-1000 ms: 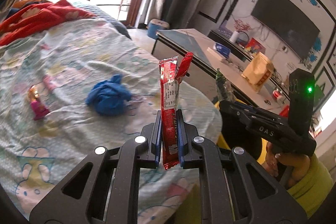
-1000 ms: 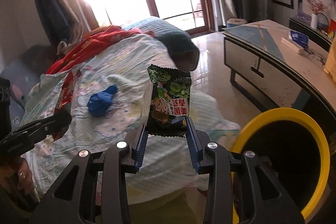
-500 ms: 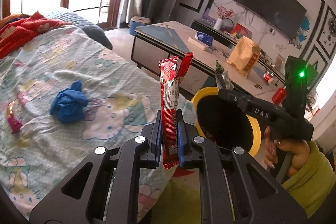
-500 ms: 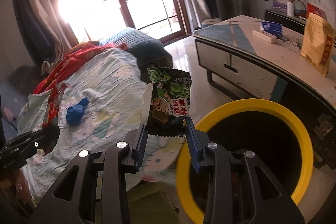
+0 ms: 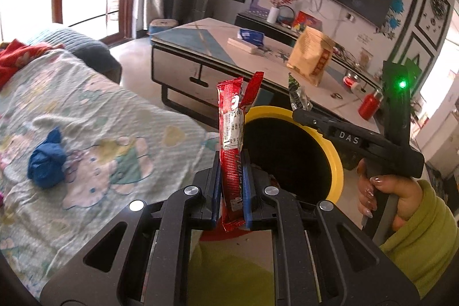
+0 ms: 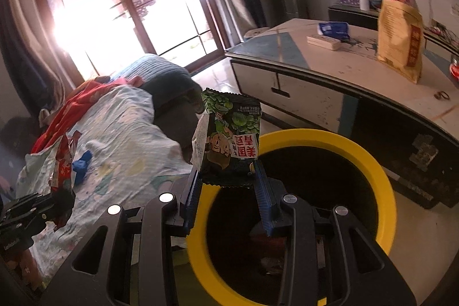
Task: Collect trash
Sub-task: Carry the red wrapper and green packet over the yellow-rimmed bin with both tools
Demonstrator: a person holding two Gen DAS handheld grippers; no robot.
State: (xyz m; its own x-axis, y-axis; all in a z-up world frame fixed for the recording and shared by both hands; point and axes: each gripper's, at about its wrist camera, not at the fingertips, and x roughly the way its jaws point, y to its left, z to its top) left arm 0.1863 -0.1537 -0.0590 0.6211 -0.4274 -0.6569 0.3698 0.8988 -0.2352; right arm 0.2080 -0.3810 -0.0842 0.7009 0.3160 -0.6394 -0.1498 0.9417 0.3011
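Over on the left, the bed wears a pale cartoon-print cover, and a crumpled blue wad lies on it, well apart from both tools. The left tool is clenched on a long red wrapper; the wrapper stands upright between the blue pads, its torn top rising well above the fingertips and its lower end poking out below them. Just beyond it sits the yellow-rimmed bin, its dark mouth open beside the bed's edge.

Further right, the right tool grasps a green snack packet by its lower edge, the packet held upright with its printing upside down, hanging over the near rim of the same bin. In the left wrist view this tool shows from the side, gripped by a hand in a green sleeve. Behind the bin runs a long low surface carrying a tan paper bag and a blue pack.
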